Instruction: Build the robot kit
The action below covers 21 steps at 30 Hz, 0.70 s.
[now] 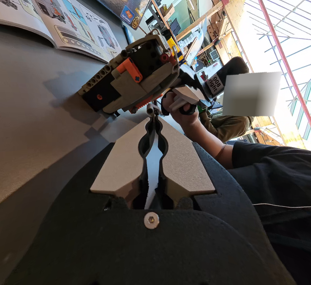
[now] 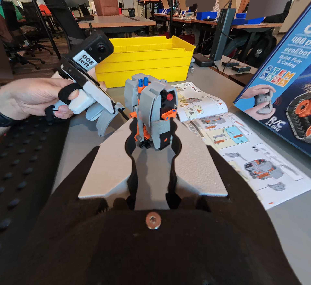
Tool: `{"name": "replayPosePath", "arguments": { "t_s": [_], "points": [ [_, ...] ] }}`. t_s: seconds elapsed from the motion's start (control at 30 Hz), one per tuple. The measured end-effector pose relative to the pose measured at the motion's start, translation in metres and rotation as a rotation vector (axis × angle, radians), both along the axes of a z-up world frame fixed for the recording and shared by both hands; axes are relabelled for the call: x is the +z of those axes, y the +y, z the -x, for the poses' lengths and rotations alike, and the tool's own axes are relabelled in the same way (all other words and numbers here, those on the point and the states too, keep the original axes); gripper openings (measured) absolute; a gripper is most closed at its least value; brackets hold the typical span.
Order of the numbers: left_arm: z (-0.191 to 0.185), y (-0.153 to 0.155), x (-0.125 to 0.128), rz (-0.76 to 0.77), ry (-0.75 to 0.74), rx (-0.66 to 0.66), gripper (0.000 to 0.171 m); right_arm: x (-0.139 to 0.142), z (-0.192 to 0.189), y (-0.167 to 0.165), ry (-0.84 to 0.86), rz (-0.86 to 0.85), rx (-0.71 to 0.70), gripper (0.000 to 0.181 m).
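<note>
A grey, black and orange brick model [image 2: 151, 113] stands upright on the grey table [image 2: 80, 142]. My right gripper [image 2: 153, 122] is shut on the model, one finger on each side of its lower half. In the left wrist view the model [image 1: 127, 78] looks tilted, with its far end touching the table. My left gripper [image 1: 153, 119] is shut on a small grey connector piece [image 1: 150, 109] with a black pin, held just beside the model's lower edge. In the right wrist view the left gripper [image 2: 117, 108] comes in from the left, and a hand [image 2: 33, 96] holds it.
An open instruction booklet [image 2: 218, 134] lies right of the model; it also shows in the left wrist view [image 1: 67, 24]. A blue product box [image 2: 277, 91] stands at the right. A yellow bin [image 2: 144, 58] stands behind the model. A black studded mat [image 2: 25, 159] lies at the left. The tips of one gripper are about 8 centimetres away from the tips of the other.
</note>
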<state>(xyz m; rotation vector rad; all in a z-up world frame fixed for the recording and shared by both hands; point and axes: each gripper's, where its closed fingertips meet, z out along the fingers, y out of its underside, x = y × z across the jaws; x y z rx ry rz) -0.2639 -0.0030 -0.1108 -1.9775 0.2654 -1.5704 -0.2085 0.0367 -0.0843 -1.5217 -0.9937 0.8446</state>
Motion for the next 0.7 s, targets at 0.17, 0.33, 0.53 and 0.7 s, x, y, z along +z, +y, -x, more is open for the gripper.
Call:
{"name": "replayPosePath", "arguments": {
  "t_s": [0.17,0.33,0.53,0.7],
  "points": [
    [0.001,-0.001,0.001,0.01,-0.017,-0.007,0.0,0.012,0.005,0.004,-0.177,-0.257,0.031,0.059],
    [0.002,-0.002,0.004,-0.013,-0.017,0.002,0.0,0.003,0.021,0.018,-0.158,-0.071,0.228,0.093],
    [0.013,-0.005,0.014,-0.062,-0.041,0.033,0.0,-0.016,0.043,0.018,-0.072,0.178,0.497,0.092],
    [0.02,-0.011,0.021,-0.108,-0.047,0.034,0.0,-0.013,0.054,0.021,-0.007,0.374,0.572,0.064]
  ]
}}
